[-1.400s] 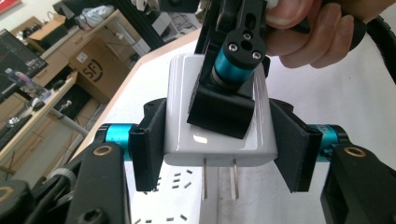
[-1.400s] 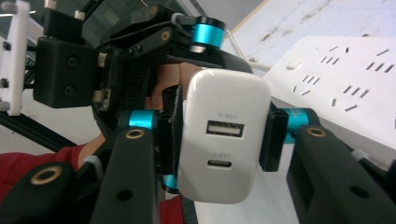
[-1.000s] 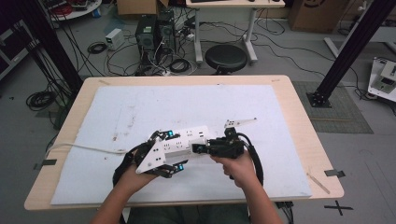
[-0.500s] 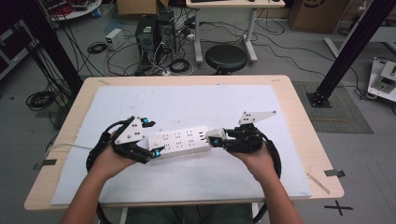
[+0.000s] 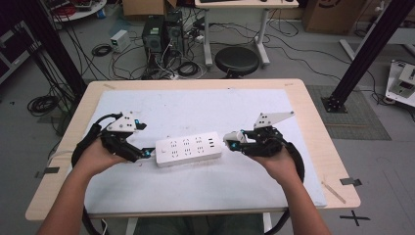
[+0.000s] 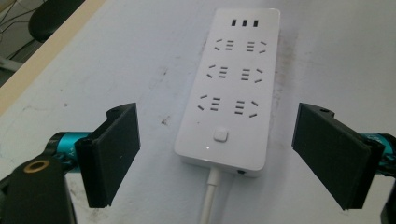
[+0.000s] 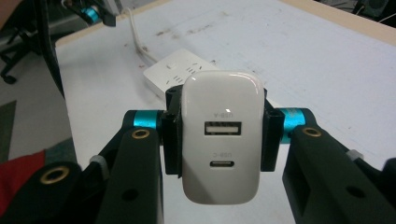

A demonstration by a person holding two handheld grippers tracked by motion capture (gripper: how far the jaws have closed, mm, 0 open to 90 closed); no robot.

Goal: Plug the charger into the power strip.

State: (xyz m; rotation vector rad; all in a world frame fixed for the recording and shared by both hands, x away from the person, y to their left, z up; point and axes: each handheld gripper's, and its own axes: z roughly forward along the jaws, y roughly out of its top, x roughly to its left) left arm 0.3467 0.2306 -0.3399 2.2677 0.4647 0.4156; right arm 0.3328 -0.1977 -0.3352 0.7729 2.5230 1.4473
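Note:
A white power strip [image 5: 188, 149] lies flat on the white mat, its sockets facing up. My left gripper [image 5: 147, 154] is at its left end. In the left gripper view the black pads [image 6: 112, 154] stand wide apart and have just been opening; the strip's switch end [image 6: 231, 88] lies in the gap of the left gripper [image 6: 215, 112], touched by neither pad. My right gripper [image 5: 235, 142] hovers just off the strip's right end. The right gripper [image 7: 219, 135] is shut on a white USB charger [image 7: 220, 140], whose two ports face the camera, with the strip [image 7: 180, 70] beyond it.
The white mat [image 5: 195, 112] covers most of a wooden table [image 5: 313, 112]. The strip's white cable [image 6: 208, 196] runs back from its switch end toward the left hand. A black stool [image 5: 237, 61], computer cases and loose cables sit on the floor behind the table.
Both hands have drawn apart from the middle of the mat. The left jaws opened and let go of the strip, which now lies flat. The right gripper carried the charger rightward and up.

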